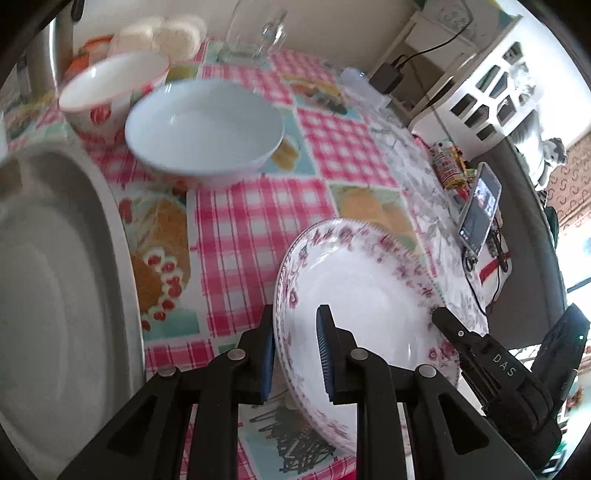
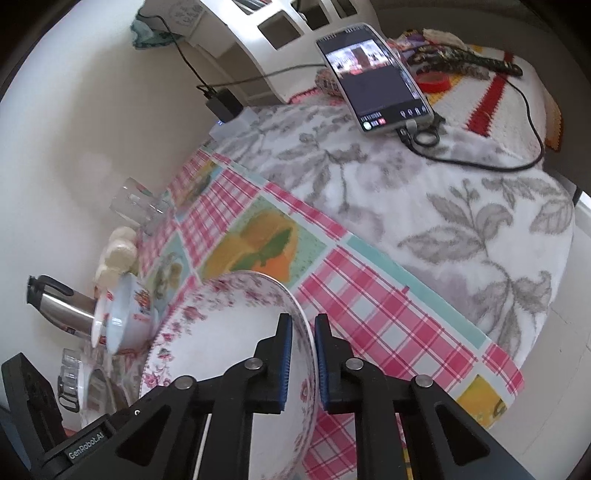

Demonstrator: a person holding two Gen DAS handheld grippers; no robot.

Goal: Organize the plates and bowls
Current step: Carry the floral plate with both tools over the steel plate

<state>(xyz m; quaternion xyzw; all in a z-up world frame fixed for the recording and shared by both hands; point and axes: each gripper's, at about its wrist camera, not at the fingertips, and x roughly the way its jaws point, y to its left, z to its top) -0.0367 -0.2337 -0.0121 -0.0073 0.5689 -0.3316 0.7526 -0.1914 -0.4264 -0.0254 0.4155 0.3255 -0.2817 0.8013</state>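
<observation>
A white plate with a pink floral rim [image 1: 365, 291] is held tilted above the checked tablecloth. My left gripper [image 1: 295, 350] is shut on its near-left rim. My right gripper [image 2: 302, 354] is shut on the opposite rim of the same plate [image 2: 221, 332], and its black body shows in the left wrist view [image 1: 491, 365]. A pale blue bowl [image 1: 205, 127] stands on the table beyond the plate. A white bowl with red print [image 1: 110, 85] stands behind it; both bowls also show in the right wrist view [image 2: 125, 317].
A large steel basin [image 1: 55, 266] fills the left. A steel kettle [image 2: 62, 306], drinking glasses [image 2: 136, 203] and pale round objects [image 1: 162, 33] stand at the back by the wall. A phone [image 2: 376, 85] on a stand with cables sits on the grey leaf-patterned cloth.
</observation>
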